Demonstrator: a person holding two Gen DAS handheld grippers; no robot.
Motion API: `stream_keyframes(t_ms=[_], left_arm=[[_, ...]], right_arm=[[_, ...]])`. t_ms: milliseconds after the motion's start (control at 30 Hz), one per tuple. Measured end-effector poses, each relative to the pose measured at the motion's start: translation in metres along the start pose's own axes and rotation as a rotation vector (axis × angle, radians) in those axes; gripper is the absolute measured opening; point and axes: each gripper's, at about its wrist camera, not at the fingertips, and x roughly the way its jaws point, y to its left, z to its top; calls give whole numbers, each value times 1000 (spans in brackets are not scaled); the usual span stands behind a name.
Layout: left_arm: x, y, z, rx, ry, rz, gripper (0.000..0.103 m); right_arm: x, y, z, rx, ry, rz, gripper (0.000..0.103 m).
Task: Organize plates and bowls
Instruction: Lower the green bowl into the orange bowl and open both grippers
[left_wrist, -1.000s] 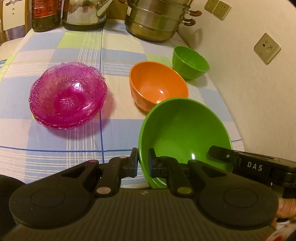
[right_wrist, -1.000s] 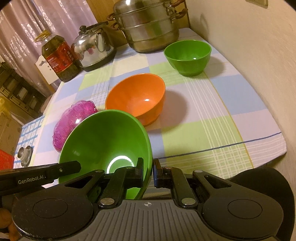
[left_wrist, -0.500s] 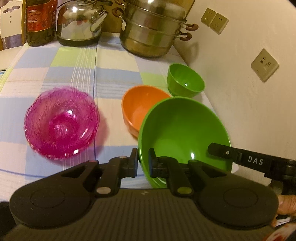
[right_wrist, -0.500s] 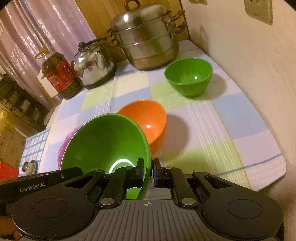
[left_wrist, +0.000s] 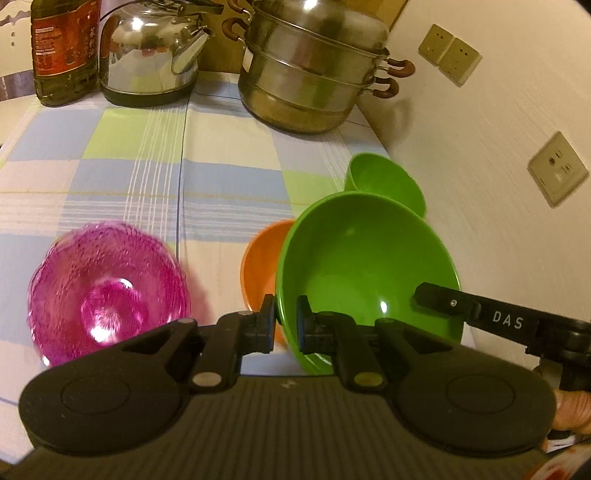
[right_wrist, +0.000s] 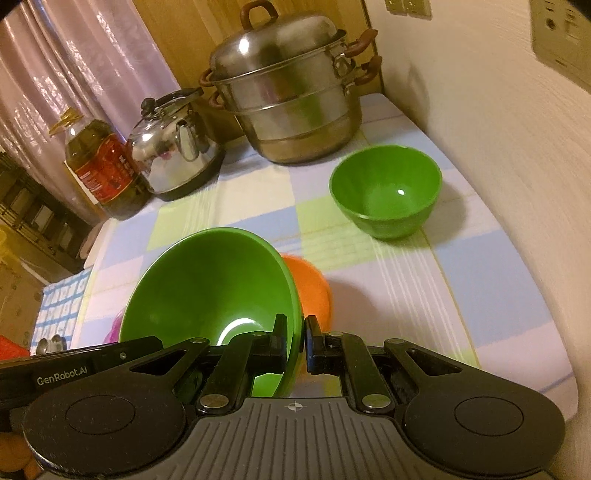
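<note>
The left claw (left_wrist: 285, 322) is clamped on the near left rim of the large green bowl (left_wrist: 365, 269), one finger inside the wall and one outside. The right claw (right_wrist: 295, 341) is clamped on the opposite rim of the same bowl (right_wrist: 210, 291). The bowl hangs tilted between the two claws, clear of the bench (left_wrist: 147, 177).

In the left wrist view, the orange bowl (left_wrist: 260, 266) sits directly behind the held bowl at 10 o'clock from it, partly hidden by it. The small green bowl (left_wrist: 384, 181) stands at 12 o'clock, near the wall. The pink glass bowl (left_wrist: 107, 291) rests at 9 o'clock, well apart.

At the far edge of the bench stand the steamer pot (left_wrist: 310, 70), the kettle (left_wrist: 147, 51) and the oil bottle (left_wrist: 62, 51).
</note>
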Motion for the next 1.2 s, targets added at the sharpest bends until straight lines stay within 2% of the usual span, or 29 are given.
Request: stream_keyframes(t_ms=[267,500,1200], left_arm=[[34,6,21,6,26,23,9],[56,17,17,-5,57,25,9],[75,23,16,-18,78,36,9]], right_arm=[[40,-5,20,-7,31,-13,9],[63,-9,18,-15,63,-33,9],[89,-11,11,-28,97,-63,9]])
